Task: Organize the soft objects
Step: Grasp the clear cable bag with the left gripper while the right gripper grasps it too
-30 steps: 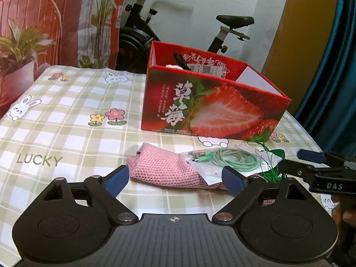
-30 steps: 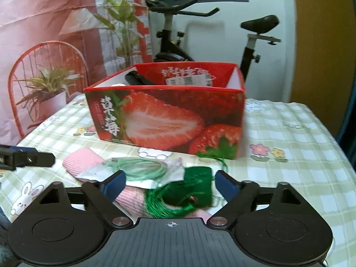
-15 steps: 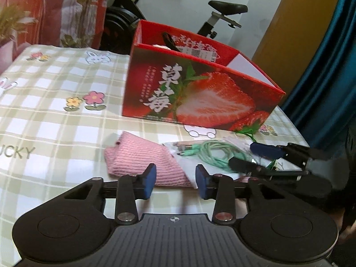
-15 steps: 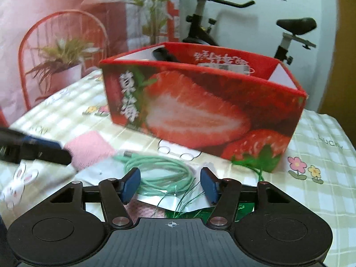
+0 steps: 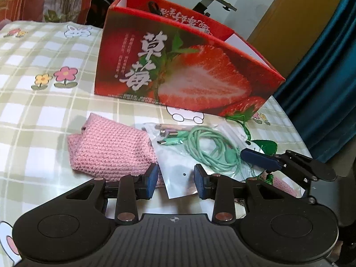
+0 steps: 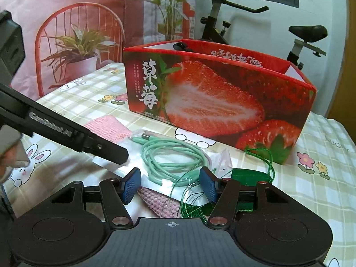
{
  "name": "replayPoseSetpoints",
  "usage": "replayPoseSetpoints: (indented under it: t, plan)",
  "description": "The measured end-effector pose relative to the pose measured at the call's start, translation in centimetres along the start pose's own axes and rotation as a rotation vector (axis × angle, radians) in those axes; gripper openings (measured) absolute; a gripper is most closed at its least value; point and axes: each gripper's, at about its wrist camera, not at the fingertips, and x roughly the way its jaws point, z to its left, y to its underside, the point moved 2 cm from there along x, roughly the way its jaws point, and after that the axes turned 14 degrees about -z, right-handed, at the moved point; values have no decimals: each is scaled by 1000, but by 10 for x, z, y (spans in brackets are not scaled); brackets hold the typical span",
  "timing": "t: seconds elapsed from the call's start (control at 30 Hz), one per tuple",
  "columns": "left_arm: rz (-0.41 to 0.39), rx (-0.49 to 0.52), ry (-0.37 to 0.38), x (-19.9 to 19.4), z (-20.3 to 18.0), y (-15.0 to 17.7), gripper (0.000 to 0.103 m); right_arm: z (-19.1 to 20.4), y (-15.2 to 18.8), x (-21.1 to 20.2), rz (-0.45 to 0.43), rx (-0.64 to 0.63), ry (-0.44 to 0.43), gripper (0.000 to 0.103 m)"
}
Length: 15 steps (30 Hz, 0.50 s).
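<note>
A pink knitted piece lies on the checked tablecloth with a clear bag holding a coiled mint cable on top of it. Green thread and a green pouch lie to the right. My left gripper is low over the bag's near corner. Its jaws are narrowed on either side of the corner, and the pads are not pressing it. My right gripper is closing. The bag's edge, the pink knit and green thread lie between its pads without being pinched. Each gripper shows in the other's view.
A tall red strawberry-print box stands open-topped just behind the pile, with something dark inside. The table's right edge is close to the pile. Behind the table are an exercise bike and a plant backdrop.
Both grippers have come down and forward toward the pile, and both pairs of jaws have narrowed. The left now straddles the bag's corner and the right sits over the knit and thread.
</note>
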Motion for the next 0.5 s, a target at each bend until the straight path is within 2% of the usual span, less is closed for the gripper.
replayPoseSetpoints:
  t: [0.2, 0.33, 0.5]
  plan:
    - [-13, -4, 9, 4, 5, 7, 38, -5, -5, -6, -23, 39, 6, 53]
    - [-17, 0, 7, 6, 5, 7, 38, -16, -14, -13, -68, 83, 53, 58]
    - [-17, 3, 4, 6, 4, 7, 38, -36, -15, -3, -44, 151, 79, 58]
